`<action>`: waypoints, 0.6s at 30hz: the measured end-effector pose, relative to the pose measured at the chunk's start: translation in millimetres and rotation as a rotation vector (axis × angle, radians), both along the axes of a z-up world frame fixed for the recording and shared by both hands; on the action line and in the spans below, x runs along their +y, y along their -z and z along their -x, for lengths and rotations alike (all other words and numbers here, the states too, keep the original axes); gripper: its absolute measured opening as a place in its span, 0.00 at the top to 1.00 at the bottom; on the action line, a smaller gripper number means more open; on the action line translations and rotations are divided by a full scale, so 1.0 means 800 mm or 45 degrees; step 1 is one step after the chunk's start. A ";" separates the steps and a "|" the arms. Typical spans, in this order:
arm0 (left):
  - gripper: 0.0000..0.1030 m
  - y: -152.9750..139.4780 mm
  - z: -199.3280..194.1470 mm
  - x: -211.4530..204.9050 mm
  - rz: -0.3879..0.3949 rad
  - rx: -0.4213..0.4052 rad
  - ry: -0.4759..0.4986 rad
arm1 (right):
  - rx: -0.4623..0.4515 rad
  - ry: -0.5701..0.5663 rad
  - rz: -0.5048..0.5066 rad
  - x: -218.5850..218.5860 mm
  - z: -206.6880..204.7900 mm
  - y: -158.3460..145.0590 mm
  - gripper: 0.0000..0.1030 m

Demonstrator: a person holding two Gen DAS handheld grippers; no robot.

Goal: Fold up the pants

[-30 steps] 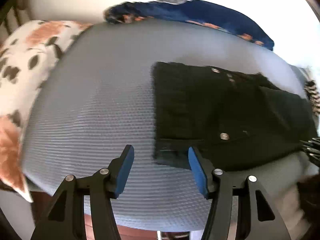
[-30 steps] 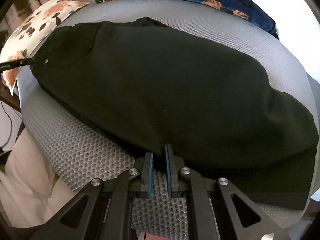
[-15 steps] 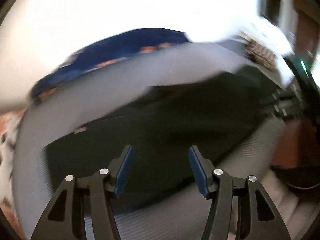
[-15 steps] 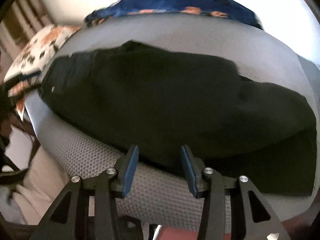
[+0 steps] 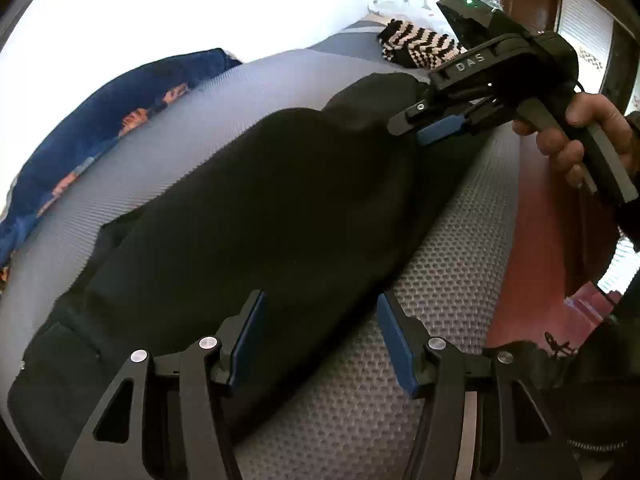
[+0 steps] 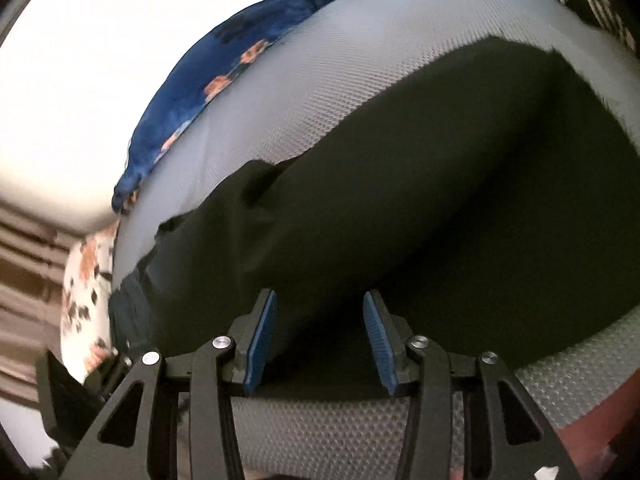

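Left wrist: pants [image 5: 280, 208] beneath spread left tongs [image 5: 318, 340]; right tongs [image 6: 319, 340] opening, unpinched.

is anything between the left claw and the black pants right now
Nothing visible. The left claw hangs open right over the near edge of the black pants on the grey mattress. The right claw, jaws opening, is at the pants' far end.

Home bedroom. Grey mesh-textured mattress [image 5: 420, 380] is filling both views; floral pillow [image 6: 86, 304] is lying at its end, blue flowered bedding [image 5: 92, 136] bunching along the far edge, striped knit item [image 5: 420, 46] sitting beyond. Wooden door [image 5: 528, 4] is showing behind.
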State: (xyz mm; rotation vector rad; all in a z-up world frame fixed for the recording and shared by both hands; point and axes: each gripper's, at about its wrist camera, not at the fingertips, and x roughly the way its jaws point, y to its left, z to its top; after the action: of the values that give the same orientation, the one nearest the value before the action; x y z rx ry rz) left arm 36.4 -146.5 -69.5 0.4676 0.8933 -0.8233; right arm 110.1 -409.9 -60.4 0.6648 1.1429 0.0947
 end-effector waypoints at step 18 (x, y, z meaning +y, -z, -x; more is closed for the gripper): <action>0.45 0.019 -0.022 -0.027 -0.008 0.126 -0.002 | -0.036 -0.007 -0.080 -0.002 -0.073 -0.050 0.89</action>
State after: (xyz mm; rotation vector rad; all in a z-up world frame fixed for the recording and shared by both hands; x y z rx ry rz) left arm 54.1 -167.8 -84.5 0.4343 0.9873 -0.8478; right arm 168.6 -411.2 -20.2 0.7140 1.1179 0.1451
